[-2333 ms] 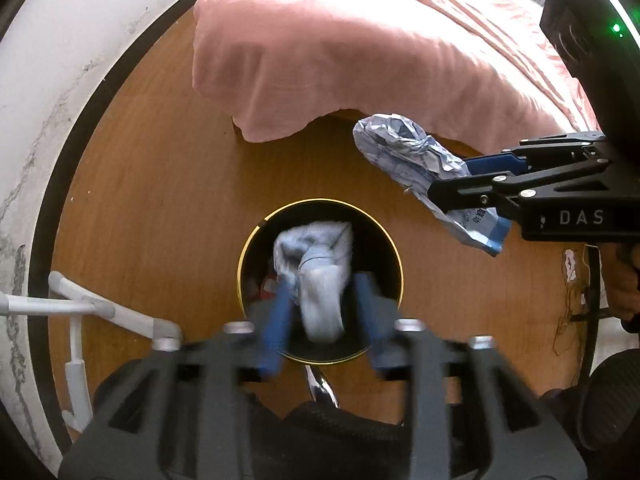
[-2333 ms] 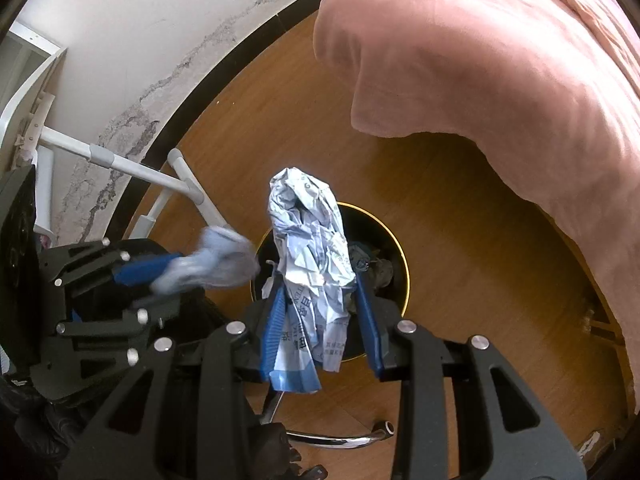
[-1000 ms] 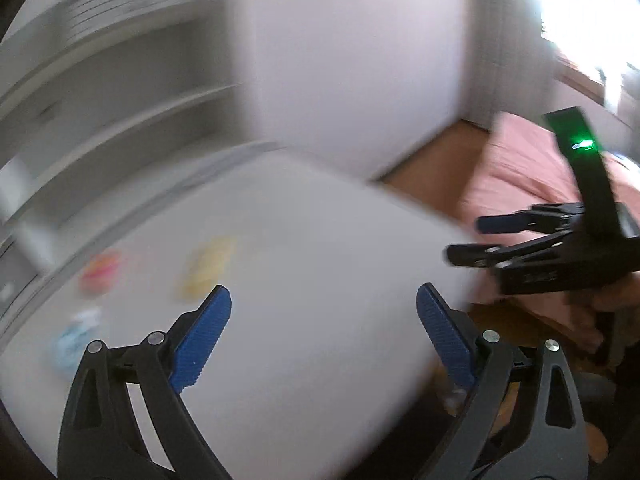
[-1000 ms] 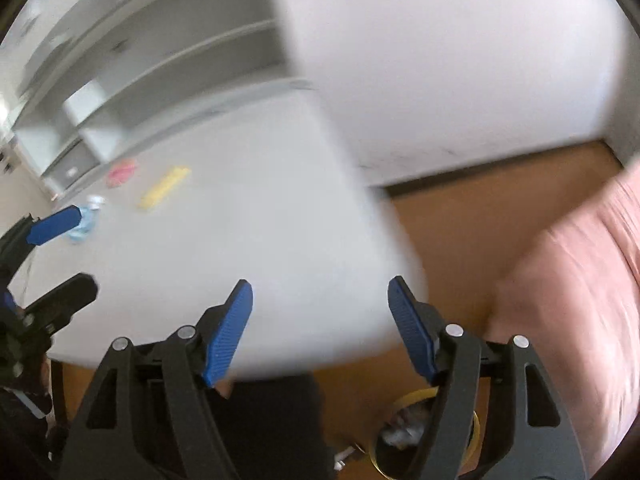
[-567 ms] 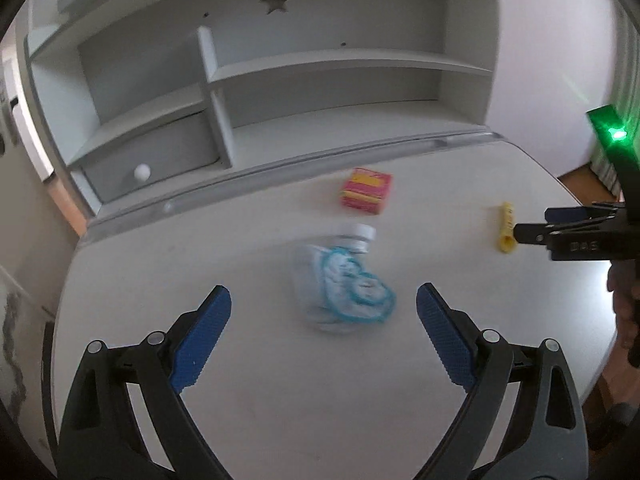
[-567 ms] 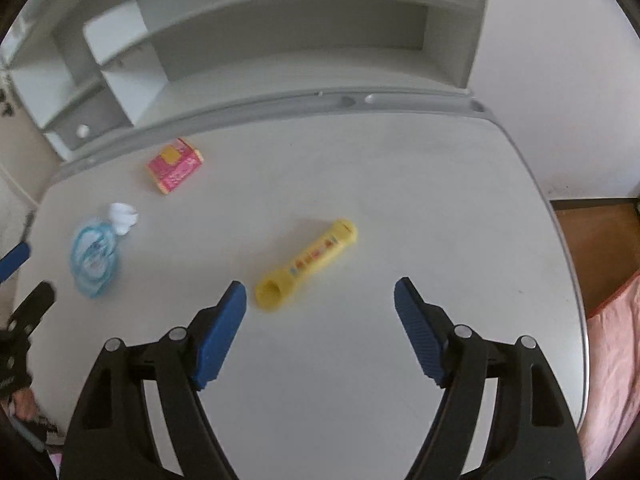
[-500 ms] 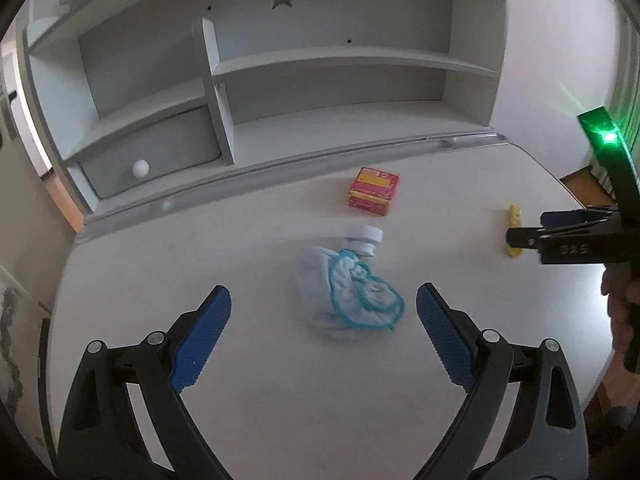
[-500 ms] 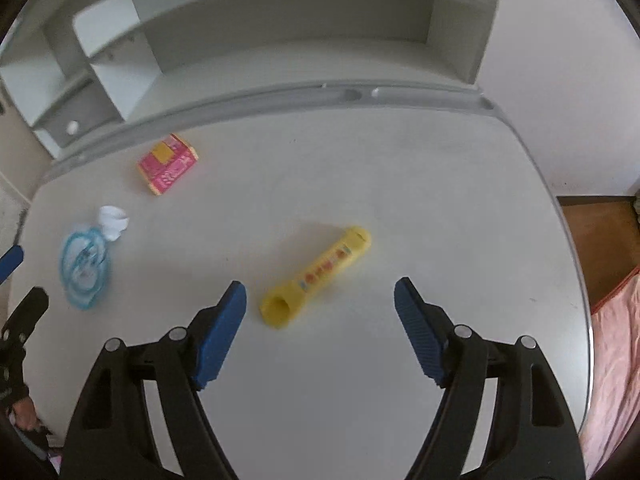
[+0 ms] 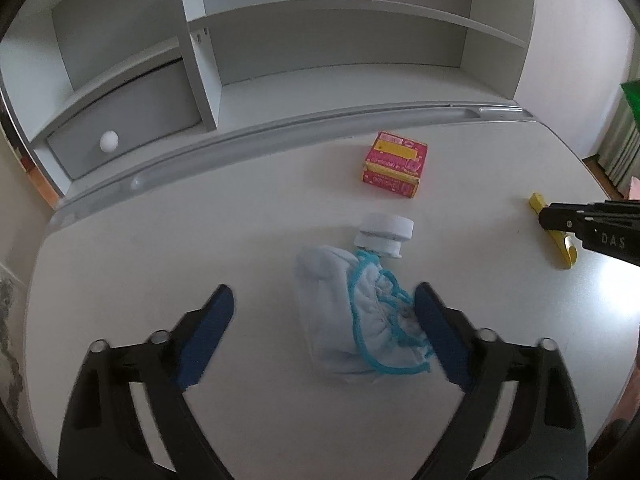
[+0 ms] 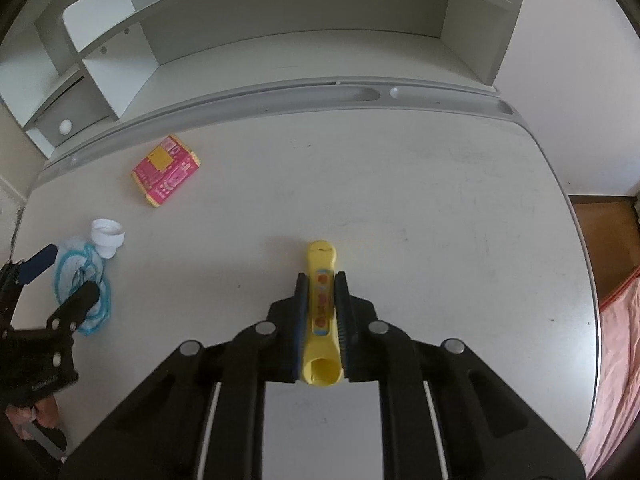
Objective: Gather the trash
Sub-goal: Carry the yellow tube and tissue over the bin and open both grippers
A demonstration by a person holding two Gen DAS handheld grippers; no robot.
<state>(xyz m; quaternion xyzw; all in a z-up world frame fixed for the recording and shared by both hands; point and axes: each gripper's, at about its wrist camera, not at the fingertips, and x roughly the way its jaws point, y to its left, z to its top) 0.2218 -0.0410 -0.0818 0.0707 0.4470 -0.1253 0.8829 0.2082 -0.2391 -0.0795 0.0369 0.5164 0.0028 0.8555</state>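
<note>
My right gripper (image 10: 321, 294) has its two jaws pressed on the yellow tube (image 10: 321, 312), one on each long side, near the middle of its length. The tube lies flat on the white desk (image 10: 440, 220), its closed end pointing away from me and its open end toward the camera. I think it is light, stiff plastic and probably a little slippery, so a hold across the middle is good; too near an end it could turn in the jaws.

My left gripper (image 9: 320, 336) is spread wide, with nothing between the blue pads (image 9: 208, 332). It stands around the crushed bottle (image 9: 360, 312), a thin clear one with blue lines and a white cap (image 9: 386, 232). The right pad is just beside the crumpled body, but I cannot tell if it touches; the left pad is well apart from it. The bottle looks very light and soft, it will give way when I close. I judge the body is the place to hold, because the cap end is hard and round and may slip out.

The pink box (image 9: 394, 170) lies farther back, near the shelf (image 9: 320, 40), apart from both grippers. It seems a small stiff carton, easy to take across its flat sides
</note>
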